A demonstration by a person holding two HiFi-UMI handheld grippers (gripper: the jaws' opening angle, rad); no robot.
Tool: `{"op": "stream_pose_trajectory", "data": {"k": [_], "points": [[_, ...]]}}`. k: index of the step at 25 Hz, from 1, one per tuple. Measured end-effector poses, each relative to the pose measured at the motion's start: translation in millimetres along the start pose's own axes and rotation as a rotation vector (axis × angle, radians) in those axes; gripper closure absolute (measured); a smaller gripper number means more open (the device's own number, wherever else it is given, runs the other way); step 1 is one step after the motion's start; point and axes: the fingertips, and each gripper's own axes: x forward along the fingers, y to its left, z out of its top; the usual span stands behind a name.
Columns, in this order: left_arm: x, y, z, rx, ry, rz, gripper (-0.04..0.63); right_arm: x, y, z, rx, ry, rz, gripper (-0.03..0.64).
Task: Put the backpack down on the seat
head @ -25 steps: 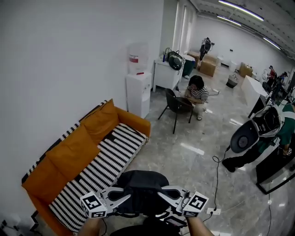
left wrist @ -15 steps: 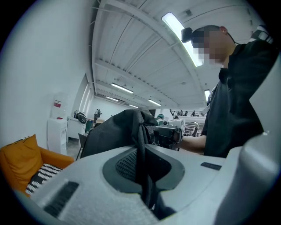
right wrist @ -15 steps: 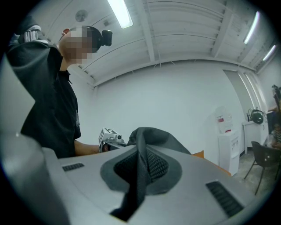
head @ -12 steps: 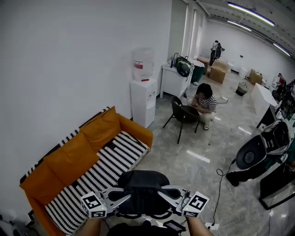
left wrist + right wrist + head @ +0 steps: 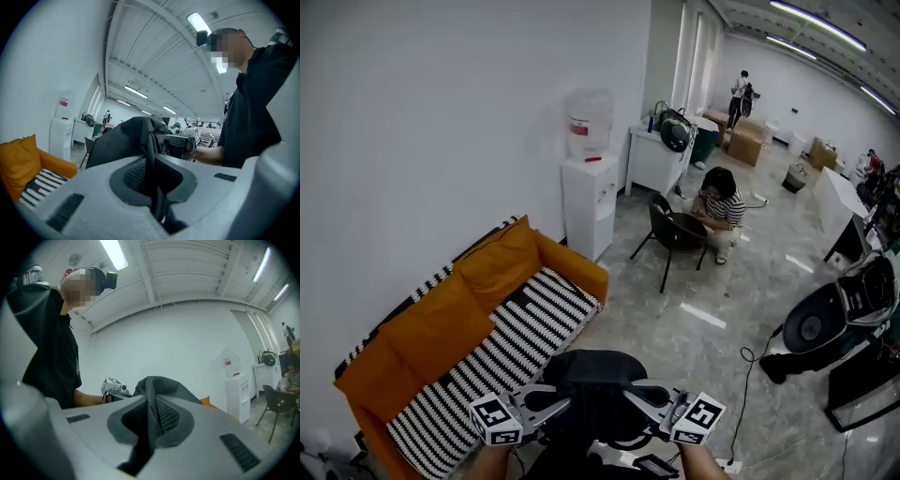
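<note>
A black backpack (image 5: 595, 389) hangs in front of me, held up between both grippers above the floor, just right of the sofa's seat. My left gripper (image 5: 546, 405) is shut on a fold of backpack fabric (image 5: 136, 140), which runs down between its jaws. My right gripper (image 5: 645, 405) is shut on the opposite side of the backpack (image 5: 161, 387). The seat is an orange sofa (image 5: 441, 319) with a black-and-white striped cushion (image 5: 502, 347), standing against the left wall, to the left of the backpack.
A white water dispenser (image 5: 584, 187) stands beyond the sofa's far end. Farther on are a black chair (image 5: 670, 230), a crouching person (image 5: 717, 202) and a white cabinet (image 5: 656, 159). A cable (image 5: 750, 361) and black equipment (image 5: 825, 323) lie on the floor at right.
Both grippers have travelled forward with the backpack. The sofa and water dispenser have slid slightly lower in the head view. Both grips look unchanged.
</note>
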Motion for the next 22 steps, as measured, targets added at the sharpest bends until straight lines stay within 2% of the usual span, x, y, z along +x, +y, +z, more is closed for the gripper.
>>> {"op": "stream_pose_trajectory", "data": {"k": [13,22], "points": [[16,92,23,-0.016,-0.007,-0.023,0.565,60,-76,11,0.016,0.043,0.015,0.589],[14,168,57,0.021,-0.02,-0.033,0.563,121,-132,31,0.018,0.06,0.033,0.589]]}}
